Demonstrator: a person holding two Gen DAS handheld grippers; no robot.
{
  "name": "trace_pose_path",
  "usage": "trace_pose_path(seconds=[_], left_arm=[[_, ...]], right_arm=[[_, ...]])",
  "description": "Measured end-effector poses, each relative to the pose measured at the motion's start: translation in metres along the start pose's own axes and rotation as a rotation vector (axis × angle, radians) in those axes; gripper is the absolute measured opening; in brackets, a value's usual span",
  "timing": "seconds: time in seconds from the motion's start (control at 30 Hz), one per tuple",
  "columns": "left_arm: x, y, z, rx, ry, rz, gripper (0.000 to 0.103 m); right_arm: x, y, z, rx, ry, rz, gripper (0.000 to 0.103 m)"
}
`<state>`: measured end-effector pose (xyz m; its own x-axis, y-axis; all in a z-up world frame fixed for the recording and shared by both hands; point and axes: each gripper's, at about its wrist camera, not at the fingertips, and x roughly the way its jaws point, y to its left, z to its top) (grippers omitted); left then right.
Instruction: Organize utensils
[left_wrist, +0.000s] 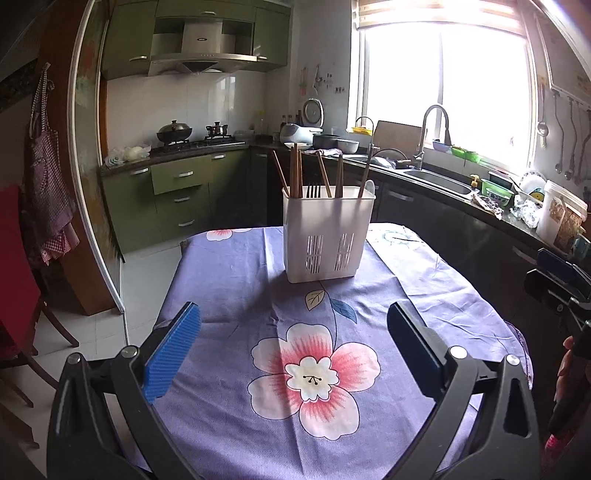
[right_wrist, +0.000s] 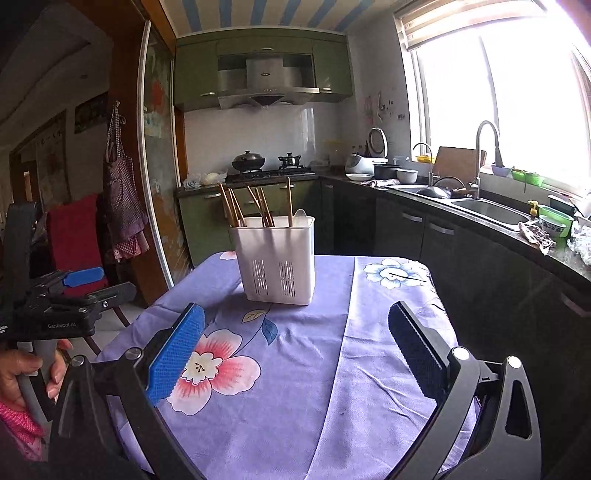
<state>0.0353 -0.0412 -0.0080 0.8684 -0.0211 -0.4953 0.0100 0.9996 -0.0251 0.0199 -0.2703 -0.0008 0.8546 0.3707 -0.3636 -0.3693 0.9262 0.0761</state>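
A white slotted utensil holder (left_wrist: 327, 236) (right_wrist: 275, 258) stands upright on the far part of the table's purple floral cloth (left_wrist: 258, 417) (right_wrist: 295, 406). Several wooden chopsticks (left_wrist: 295, 171) (right_wrist: 231, 206), a dark fork (left_wrist: 314, 191) and a white spoon (left_wrist: 369, 188) (right_wrist: 300, 214) stick out of it. My left gripper (left_wrist: 295, 343) hangs open over the near cloth, well short of the holder, nothing between its blue pads. My right gripper (right_wrist: 295, 347) is likewise open and empty, the holder ahead and slightly left. In the right wrist view the left gripper (right_wrist: 79, 282) shows at the left edge, with a hand (right_wrist: 22, 369) on its handle.
A red chair (left_wrist: 14, 280) (right_wrist: 75, 236) stands left of the table. The kitchen counter with a sink (left_wrist: 437, 181) (right_wrist: 487, 210), bowls and containers runs along the right. A stove with pots (left_wrist: 175, 133) sits at the back. Part of the right gripper (left_wrist: 561, 280) shows at the right edge.
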Motion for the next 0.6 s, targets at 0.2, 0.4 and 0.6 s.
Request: trace_pose_path(seconds=[0.2, 0.4, 0.6], left_arm=[[-0.007, 0.006, -0.01, -0.018, 0.005, 0.019, 0.096], [-0.013, 0.012, -0.017, -0.039, 0.008, 0.021, 0.096], [-0.023, 0.012, -0.018, -0.041, -0.007, 0.019, 0.096]], right_arm=[[-0.015, 0.006, -0.002, -0.016, 0.007, -0.032, 0.098], [-0.022, 0.012, -0.005, -0.021, 0.018, -0.034, 0.098], [-0.025, 0.016, -0.005, -0.022, 0.02, -0.032, 0.098]])
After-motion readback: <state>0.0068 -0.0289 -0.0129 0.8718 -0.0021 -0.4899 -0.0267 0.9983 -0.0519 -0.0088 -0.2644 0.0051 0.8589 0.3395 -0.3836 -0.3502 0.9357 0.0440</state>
